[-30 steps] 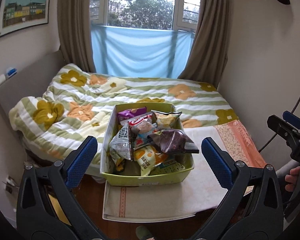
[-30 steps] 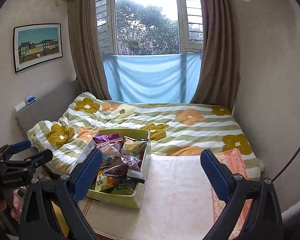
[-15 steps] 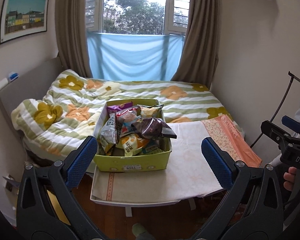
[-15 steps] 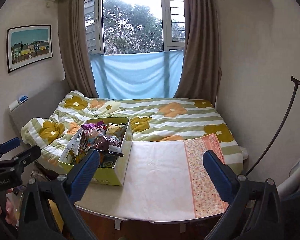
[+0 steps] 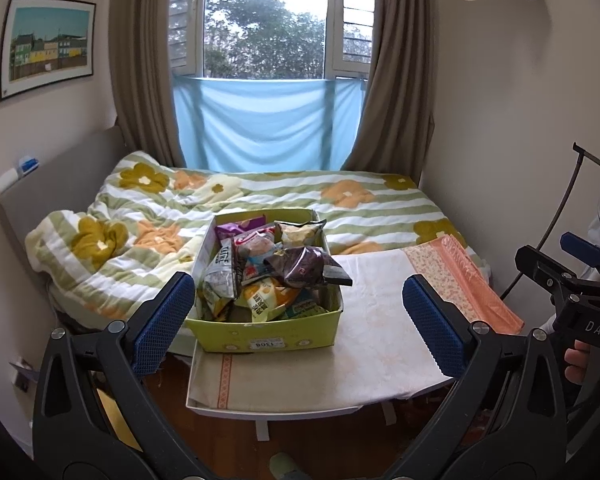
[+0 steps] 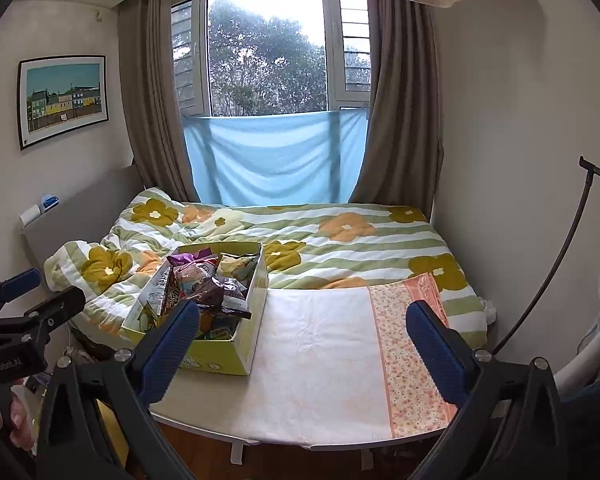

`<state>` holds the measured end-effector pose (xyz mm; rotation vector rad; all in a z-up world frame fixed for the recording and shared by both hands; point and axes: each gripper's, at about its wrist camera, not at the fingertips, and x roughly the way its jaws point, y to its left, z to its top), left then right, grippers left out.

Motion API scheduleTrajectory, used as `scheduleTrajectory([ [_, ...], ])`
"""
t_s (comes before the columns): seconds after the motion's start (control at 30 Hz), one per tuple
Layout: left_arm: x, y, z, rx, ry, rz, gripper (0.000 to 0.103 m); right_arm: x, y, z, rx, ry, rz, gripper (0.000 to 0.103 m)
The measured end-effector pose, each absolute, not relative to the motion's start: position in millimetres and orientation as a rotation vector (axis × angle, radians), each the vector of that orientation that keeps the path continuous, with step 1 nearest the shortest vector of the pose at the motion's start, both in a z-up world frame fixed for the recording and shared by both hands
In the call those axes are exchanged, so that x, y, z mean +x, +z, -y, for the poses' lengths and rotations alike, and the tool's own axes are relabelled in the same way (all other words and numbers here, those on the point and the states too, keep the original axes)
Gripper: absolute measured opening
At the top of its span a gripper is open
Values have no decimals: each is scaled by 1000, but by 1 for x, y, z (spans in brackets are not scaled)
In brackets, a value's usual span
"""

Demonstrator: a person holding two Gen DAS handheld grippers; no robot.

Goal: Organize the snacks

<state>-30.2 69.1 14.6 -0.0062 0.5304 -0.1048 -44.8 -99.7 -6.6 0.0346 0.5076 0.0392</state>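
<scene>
While every snack packet (image 5: 296, 266) sits heaped in the green box (image 5: 268, 338) at frame centre-left, the desk (image 5: 376, 344) cloth bare, we hold both grippers, left (image 5: 298, 322) and right (image 6: 302, 344), with fingers spread and empty, which fits either packets gathered or sorting still due.

- A home bedroom: a bed (image 6: 340, 236) under a flowered quilt (image 5: 148, 216) fills the floor.
- Brown curtains (image 6: 152, 96) frame the window (image 6: 266, 52); a framed picture (image 5: 48, 46) hangs on the wall.

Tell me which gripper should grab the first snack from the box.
Probably the left gripper: the snack box sits straight ahead between its open fingers, while it lies off toward the left of the right gripper.
</scene>
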Motion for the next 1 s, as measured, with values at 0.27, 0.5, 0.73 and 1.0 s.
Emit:
scheduleTrajectory([
  [0.27, -27, 14, -69, -7, -113, -530, 103, -41, -10, 97, 23, 24, -516, 103],
  [0.5, -14, 13, -69, 3, -119, -539, 103, -34, -12, 96, 27, 16, -528, 103],
  [0.73, -6, 11, -69, -7, -131, -542, 103, -29, -14, 95, 30, 7, -535, 103],
  [1.0, -4, 9, -70, -15, -132, -543, 103, -27, -15, 94, 25, 4, -539, 103],
])
